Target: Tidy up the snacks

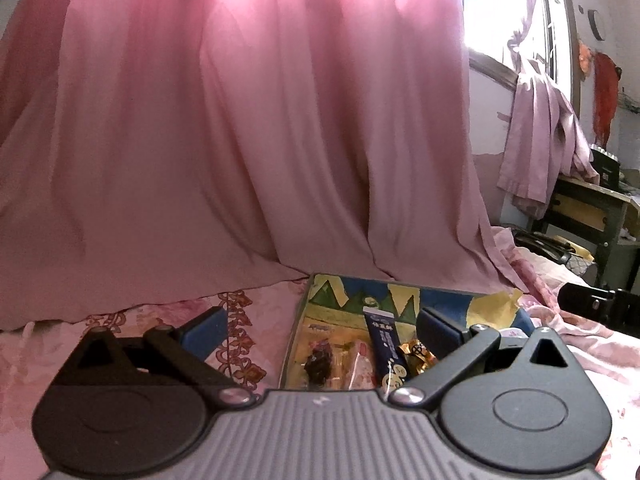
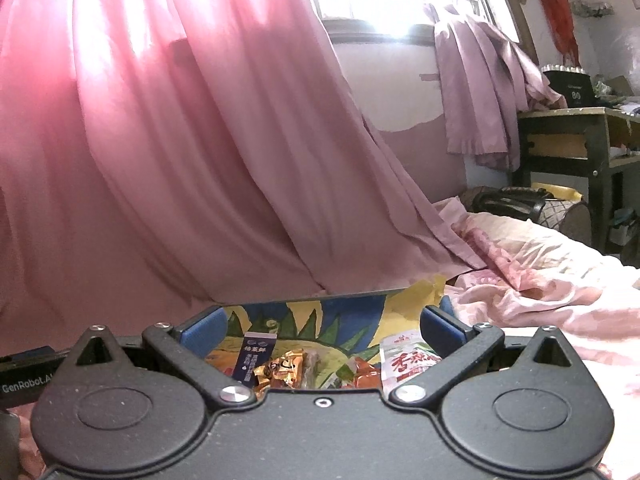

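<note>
1. The left gripper (image 1: 320, 328) is showing a grey ribbed housing with a small pale mark at its front edge, black rounded side plates with triangular cut-outs, silver pivot screws, and blue fingertip pads (image 1: 206, 330).
2. The right gripper (image 2: 320, 328) is wearing an all-black, faintly speckled housing with one central screw, matching black linkage arms, silver pivots and blue pads (image 2: 438, 330).

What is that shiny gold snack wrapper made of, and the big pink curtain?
The gold wrapper looks like crinkled metallic foil or foil-coated plastic: it glints and holds sharp creases. The pink curtain looks like thin woven cloth, matte, hanging in soft folds with window light glowing through it.
</note>
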`<state>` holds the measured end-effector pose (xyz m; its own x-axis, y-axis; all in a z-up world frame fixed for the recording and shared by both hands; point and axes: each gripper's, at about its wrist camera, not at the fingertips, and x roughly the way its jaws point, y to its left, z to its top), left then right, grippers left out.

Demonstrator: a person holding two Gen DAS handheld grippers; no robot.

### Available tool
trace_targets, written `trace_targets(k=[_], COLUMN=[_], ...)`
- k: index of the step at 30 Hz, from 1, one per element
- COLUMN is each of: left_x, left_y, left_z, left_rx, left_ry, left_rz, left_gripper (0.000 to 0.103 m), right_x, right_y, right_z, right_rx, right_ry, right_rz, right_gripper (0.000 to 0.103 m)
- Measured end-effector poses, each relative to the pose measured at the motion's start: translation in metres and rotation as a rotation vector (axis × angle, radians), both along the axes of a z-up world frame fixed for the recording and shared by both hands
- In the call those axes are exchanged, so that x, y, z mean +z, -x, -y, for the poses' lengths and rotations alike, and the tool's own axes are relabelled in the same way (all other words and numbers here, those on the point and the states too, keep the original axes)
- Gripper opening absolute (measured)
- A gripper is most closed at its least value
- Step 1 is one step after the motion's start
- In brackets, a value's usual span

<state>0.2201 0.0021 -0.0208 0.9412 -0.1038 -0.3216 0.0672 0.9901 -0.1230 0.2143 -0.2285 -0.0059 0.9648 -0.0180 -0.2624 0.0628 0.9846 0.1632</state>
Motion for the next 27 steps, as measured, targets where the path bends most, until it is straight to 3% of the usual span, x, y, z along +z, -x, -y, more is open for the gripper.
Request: trace_targets(k=[11,27], left_x=[0.000,-0.002], left_y=[0.034,0.067], left_z=[0.005,-0.004], left_rx=[-0.010,0.004], left_ry=[-0.034,-0.021], left_rz=[-0.002,-0.018], left_gripper=[0.103,0.103], right_x=[0.000,0.002], right_y=[0.037,0.079], right_z=[-0.005,-0.012], right_rx=[0.007,0.007], right_ry=[0.018,0.040], right_rz=[-0.014,-0.013], right_gripper=[0.102,0.102])
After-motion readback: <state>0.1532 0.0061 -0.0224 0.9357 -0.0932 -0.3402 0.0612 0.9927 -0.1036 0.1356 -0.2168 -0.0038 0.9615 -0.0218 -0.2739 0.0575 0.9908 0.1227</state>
